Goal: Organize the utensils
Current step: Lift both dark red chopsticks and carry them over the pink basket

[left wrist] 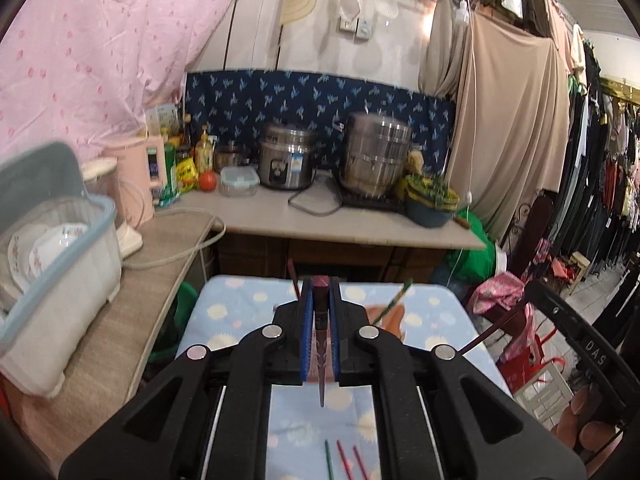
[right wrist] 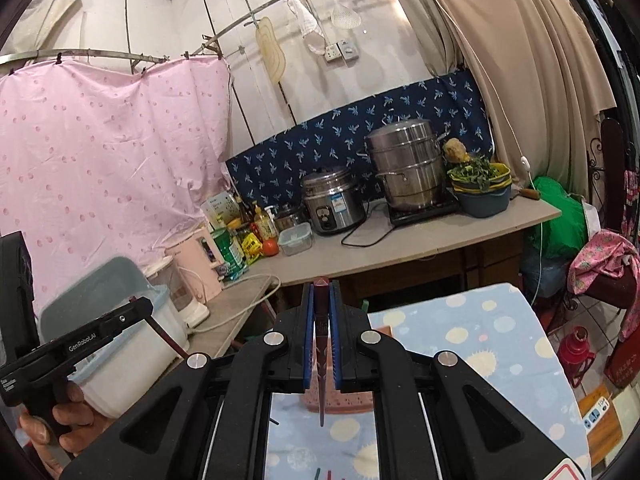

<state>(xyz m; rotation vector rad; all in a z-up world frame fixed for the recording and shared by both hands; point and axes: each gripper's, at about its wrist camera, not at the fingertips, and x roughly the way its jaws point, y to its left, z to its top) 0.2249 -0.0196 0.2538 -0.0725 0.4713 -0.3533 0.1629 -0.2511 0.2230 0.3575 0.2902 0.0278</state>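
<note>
My left gripper (left wrist: 321, 286) is shut on a dark red chopstick (left wrist: 321, 344) that runs along the gap between the blue pads, held above the table with the blue spotted cloth (left wrist: 240, 312). My right gripper (right wrist: 321, 288) is shut on another dark red chopstick (right wrist: 321, 360) the same way. Loose red and green chopsticks (left wrist: 344, 460) lie on the cloth below the left gripper. A pink holder (right wrist: 340, 400) shows under the right gripper, partly hidden. More chopsticks (left wrist: 394, 302) stand up ahead of the left gripper, over an orange-pink thing.
A plastic dish bin (left wrist: 52, 280) with plates stands on the side counter at left. The back counter (left wrist: 320, 224) holds a rice cooker (left wrist: 286, 164), a steel steamer pot (left wrist: 378, 158), bottles and a bowl of greens (left wrist: 432, 200). Clothes racks hang at right.
</note>
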